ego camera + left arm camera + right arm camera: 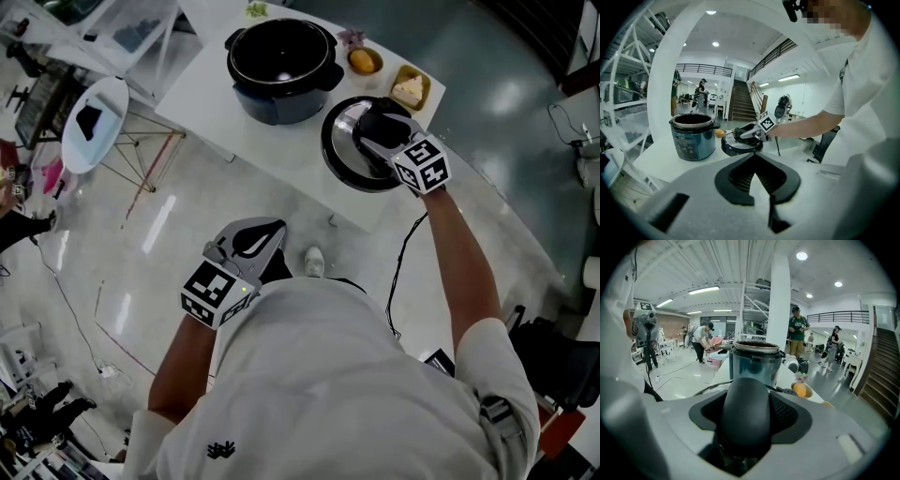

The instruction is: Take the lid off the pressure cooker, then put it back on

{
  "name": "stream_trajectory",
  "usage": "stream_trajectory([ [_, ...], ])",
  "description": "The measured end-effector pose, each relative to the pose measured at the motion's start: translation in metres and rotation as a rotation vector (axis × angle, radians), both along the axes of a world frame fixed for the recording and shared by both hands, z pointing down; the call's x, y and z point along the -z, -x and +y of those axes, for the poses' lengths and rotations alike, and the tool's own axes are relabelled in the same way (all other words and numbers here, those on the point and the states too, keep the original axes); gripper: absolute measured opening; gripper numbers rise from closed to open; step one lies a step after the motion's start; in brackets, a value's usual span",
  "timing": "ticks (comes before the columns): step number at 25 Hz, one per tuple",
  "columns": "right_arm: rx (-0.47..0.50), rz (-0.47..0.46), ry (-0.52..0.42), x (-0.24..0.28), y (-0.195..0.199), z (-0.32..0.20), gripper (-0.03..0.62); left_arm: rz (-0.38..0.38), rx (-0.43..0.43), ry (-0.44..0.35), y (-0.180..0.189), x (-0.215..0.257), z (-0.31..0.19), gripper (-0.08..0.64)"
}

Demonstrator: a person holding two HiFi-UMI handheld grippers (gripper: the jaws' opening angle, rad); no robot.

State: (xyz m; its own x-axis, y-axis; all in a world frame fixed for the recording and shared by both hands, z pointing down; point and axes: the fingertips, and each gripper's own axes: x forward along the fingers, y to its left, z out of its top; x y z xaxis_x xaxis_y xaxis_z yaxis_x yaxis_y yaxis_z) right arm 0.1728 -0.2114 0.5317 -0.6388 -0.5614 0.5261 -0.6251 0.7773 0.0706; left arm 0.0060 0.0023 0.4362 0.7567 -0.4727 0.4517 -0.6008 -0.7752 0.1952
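Big open hall, shiny floor, white table (281, 159) up front. The pressure cooker (281, 66) sits open on it, and the lid (339, 141) is down at table level just beside it. The right gripper (380, 127) is clamped on the lid's black handle (743, 418). The left gripper (248, 242) hangs back off the table, jaws together, nothing in them. My worry is the lid coming back tilted and catching the pot's rim, or swinging wide into the small dishes (364, 61) nearby.
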Motion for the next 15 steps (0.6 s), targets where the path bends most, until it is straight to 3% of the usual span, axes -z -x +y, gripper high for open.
stream_trajectory([
  [15,0.011,0.025,0.021,-0.056,0.012,-0.008,0.291,-0.034,0.057,0.025,0.012,-0.007,0.0,0.006],
])
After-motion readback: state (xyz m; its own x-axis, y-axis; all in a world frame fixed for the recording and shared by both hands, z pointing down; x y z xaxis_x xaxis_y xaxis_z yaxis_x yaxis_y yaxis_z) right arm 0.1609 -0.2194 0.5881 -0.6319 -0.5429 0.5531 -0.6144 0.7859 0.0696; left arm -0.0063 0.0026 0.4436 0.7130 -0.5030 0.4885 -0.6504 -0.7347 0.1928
